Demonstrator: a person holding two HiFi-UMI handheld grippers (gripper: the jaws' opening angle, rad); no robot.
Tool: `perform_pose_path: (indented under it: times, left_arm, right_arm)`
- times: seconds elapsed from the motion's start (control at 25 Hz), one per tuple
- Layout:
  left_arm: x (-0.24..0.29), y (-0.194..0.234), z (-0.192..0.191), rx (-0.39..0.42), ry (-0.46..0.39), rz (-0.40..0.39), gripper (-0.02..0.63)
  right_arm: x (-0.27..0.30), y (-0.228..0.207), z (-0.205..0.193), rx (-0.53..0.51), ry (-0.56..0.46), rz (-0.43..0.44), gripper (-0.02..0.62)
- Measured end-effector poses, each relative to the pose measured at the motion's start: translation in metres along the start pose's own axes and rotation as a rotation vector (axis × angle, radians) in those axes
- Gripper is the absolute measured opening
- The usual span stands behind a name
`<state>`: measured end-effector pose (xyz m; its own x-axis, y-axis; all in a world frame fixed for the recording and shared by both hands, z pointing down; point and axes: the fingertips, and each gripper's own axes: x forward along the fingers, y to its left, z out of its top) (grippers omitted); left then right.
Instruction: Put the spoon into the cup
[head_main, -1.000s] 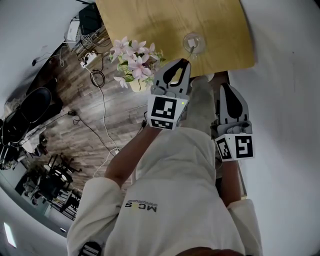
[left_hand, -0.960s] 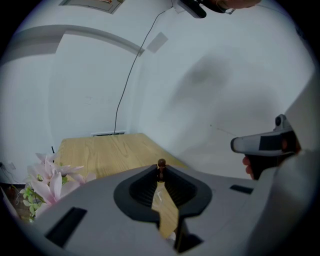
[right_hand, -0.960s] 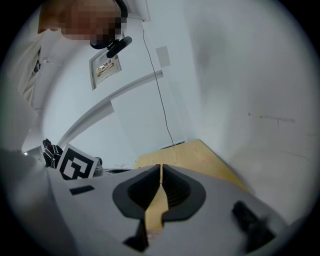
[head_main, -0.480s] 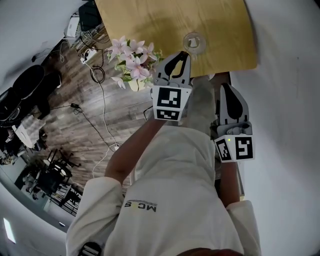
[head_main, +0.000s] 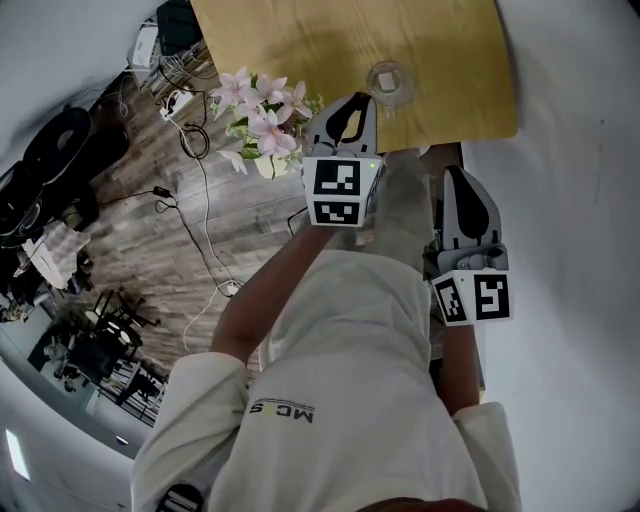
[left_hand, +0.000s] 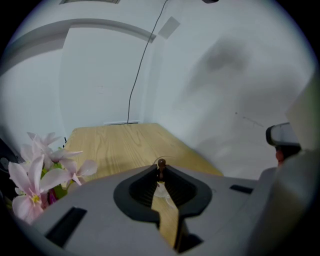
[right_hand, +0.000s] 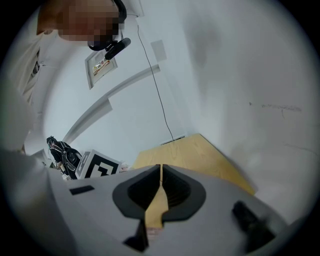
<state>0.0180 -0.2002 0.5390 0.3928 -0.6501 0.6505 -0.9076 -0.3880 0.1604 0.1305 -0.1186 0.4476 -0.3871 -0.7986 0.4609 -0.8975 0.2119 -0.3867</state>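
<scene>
Left gripper (head_main: 360, 100) is pinching the brown-knobbed spoon (left_hand: 161, 164) and hovering near the glass cup (head_main: 388, 80), not in yet. Right gripper (head_main: 458, 173) is idling, jaws together.

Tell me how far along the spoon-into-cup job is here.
Done: the spoon is picked up, clamped in the left gripper. In hand: the gripper's tips are close to the glass cup. Left: getting the spoon inside the cup and letting go. The right gripper is shut and empty.
</scene>
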Motion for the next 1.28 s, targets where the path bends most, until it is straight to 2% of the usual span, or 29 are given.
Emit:
perform_pose_path:
  times: [0.2,0.36,0.48,0.84,1.0,1.28]
  left_arm:
    - [0.006,-0.003,-0.006,-0.005,0.012,0.002,0.052]
    - [0.007,0.001,-0.006,-0.015,0.014,0.036,0.054]
    - [0.008,0.000,-0.004,-0.031,0.013,0.036,0.108]
    - [-0.004,0.004,0.001,-0.014,-0.009,0.040,0.112]
    - [-0.020,0.002,0.016,-0.007,-0.064,0.040,0.090]
    - [-0.054,-0.001,0.035,-0.007,-0.144,0.027,0.031]
  right_arm:
    - [-0.004,0.000,0.005,0.014,-0.005,0.011,0.034]
    - [-0.005,-0.001,0.007,0.017,-0.009,0.008,0.034]
    - [-0.007,-0.003,0.006,0.019,-0.008,0.001,0.034]
    - [-0.008,0.000,0.010,0.019,-0.027,-0.002,0.034]
    - [-0.011,0.006,0.018,0.041,-0.060,0.008,0.034]
    - [-0.019,0.025,0.026,-0.010,-0.080,0.023,0.034]
